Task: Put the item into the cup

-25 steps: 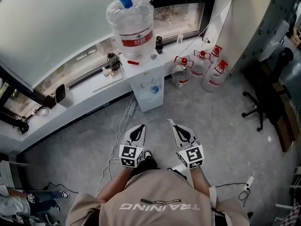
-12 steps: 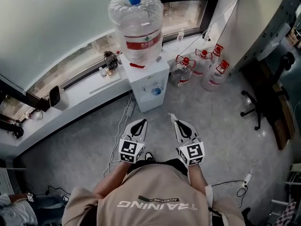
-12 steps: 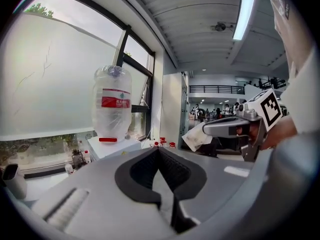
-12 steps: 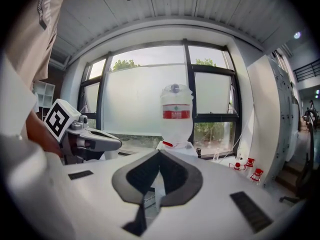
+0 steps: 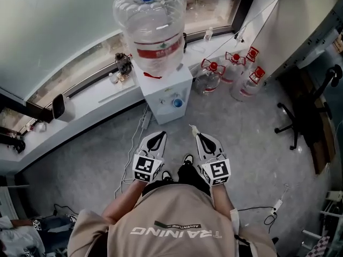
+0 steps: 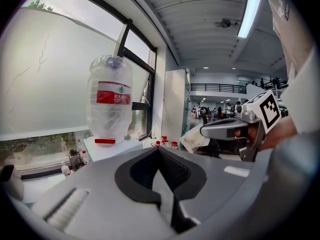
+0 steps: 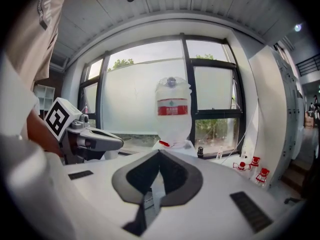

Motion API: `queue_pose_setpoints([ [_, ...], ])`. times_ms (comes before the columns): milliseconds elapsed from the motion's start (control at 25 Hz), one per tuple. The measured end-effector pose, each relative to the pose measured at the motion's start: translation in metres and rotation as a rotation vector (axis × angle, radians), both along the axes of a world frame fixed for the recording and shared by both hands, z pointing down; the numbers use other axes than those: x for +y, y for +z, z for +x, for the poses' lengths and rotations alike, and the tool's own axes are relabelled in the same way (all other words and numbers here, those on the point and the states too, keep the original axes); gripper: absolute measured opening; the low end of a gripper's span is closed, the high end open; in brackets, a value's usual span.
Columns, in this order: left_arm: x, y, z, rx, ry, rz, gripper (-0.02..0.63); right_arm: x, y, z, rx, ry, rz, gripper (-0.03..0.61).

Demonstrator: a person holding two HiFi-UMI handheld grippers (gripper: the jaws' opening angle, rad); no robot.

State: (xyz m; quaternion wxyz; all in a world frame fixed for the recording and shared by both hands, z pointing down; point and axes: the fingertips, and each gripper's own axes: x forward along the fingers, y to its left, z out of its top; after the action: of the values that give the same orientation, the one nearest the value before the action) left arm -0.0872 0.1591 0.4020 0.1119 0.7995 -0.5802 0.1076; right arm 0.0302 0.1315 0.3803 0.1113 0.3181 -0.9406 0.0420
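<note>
1. The jaws of the right gripper (image 7: 160, 153) are pressed together on a thin white crumpled piece (image 6: 196, 138) that sticks out past the tips. It looks like paper or tissue, and I take it for the item. The jaws of the left gripper (image 6: 160, 150) are closed with nothing between them.
2. No cup shows in any view. Both grippers are held side by side in front of the person's body, facing the water dispenser (image 5: 163, 92) with its big bottle (image 5: 153, 31) by the windowsill (image 5: 91, 98). The cup may be somewhere near there, but I cannot tell.
3. The hold seems to be on only a small edge of a soft, light thing. A slackened squeeze, or a quick swing of the arm while walking, could let it slide out and drift to the floor. A flat scrap there would be hard for these jaws to pick up.
4. Cables (image 5: 134, 149) trail over the floor just ahead of the feet, and jugs with red caps (image 5: 236, 82) stand beside the dispenser. A careless step could catch a cable or knock a jug.
5. At release, crumpled paper can cling to a pad, or catch on the cup's rim and hang outside. A light cup could also tip if the jaws nudge it. The empty left gripper could steady it.
</note>
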Motion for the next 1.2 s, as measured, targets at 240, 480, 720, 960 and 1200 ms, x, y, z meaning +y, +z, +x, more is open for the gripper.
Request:
queue_pose_setpoints([
  [240,-0.045,0.0,0.008,-0.006,-0.057,0.0,0.008,-0.061,0.003,0.003,-0.01,-0.067,0.022,0.011],
  [480,-0.094,-0.005,0.013,-0.014,-0.107,0.017,0.008,-0.108,0.006,0.001,-0.017,-0.123,0.024,0.011],
  [720,-0.123,-0.005,0.008,-0.034,-0.171,0.023,0.008,-0.138,0.01,-0.002,-0.019,-0.19,0.024,0.011],
  [960,-0.135,0.001,-0.007,-0.042,-0.193,0.002,0.008,-0.149,0.019,-0.016,-0.01,-0.221,-0.007,0.011],
  [1200,-0.155,0.011,-0.023,-0.046,-0.147,-0.012,0.008,-0.166,0.033,-0.038,0.018,-0.207,-0.032,0.011],
])
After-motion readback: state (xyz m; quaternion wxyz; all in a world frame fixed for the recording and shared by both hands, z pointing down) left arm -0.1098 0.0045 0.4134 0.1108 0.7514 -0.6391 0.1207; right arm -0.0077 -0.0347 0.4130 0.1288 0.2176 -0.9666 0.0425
